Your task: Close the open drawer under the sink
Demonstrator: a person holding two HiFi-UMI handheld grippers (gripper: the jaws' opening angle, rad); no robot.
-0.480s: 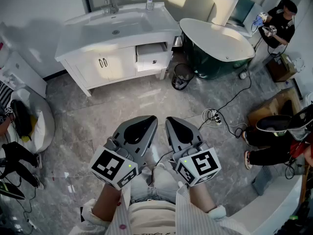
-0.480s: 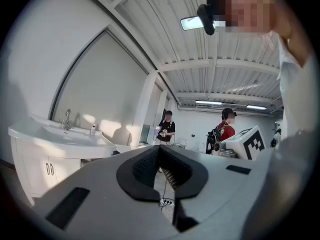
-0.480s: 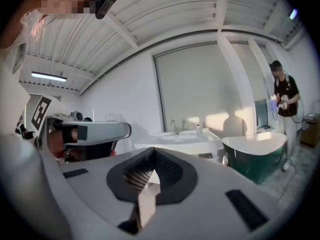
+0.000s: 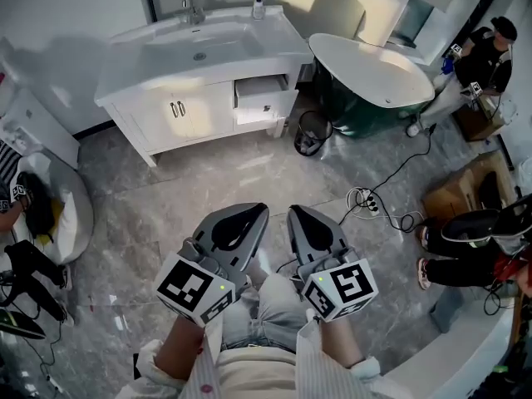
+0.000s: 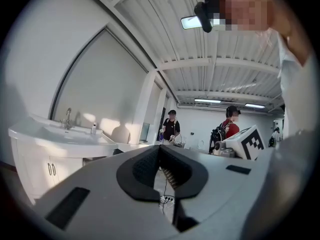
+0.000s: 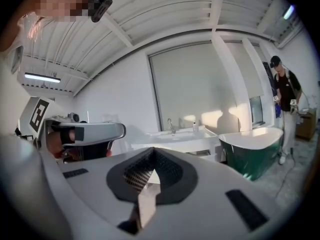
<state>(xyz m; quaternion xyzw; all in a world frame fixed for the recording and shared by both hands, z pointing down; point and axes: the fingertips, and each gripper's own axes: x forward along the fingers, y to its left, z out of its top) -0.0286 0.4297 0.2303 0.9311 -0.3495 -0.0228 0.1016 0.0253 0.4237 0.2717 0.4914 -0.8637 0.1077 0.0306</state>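
Since half a second ago, the person in black [image 4: 490, 52] at the upper right has shifted further right, and both my claws sit slightly lower in the head view. Grey marble floor [image 4: 208, 181] fills most of what I see. At its far side stands the white vanity cabinet with its basin [image 4: 158, 98], with the dark green, white-rimmed bathtub [image 4: 357, 110] just to its right. My left gripper [image 4: 253, 212] and right gripper [image 4: 298, 214] hang side by side near my lap, each with its jaws pressed together on nothing. The white drawer [image 4: 264, 105] juts open from the vanity's right end, well apart from both. A black waste bin [image 4: 312, 131] stands just beside it.
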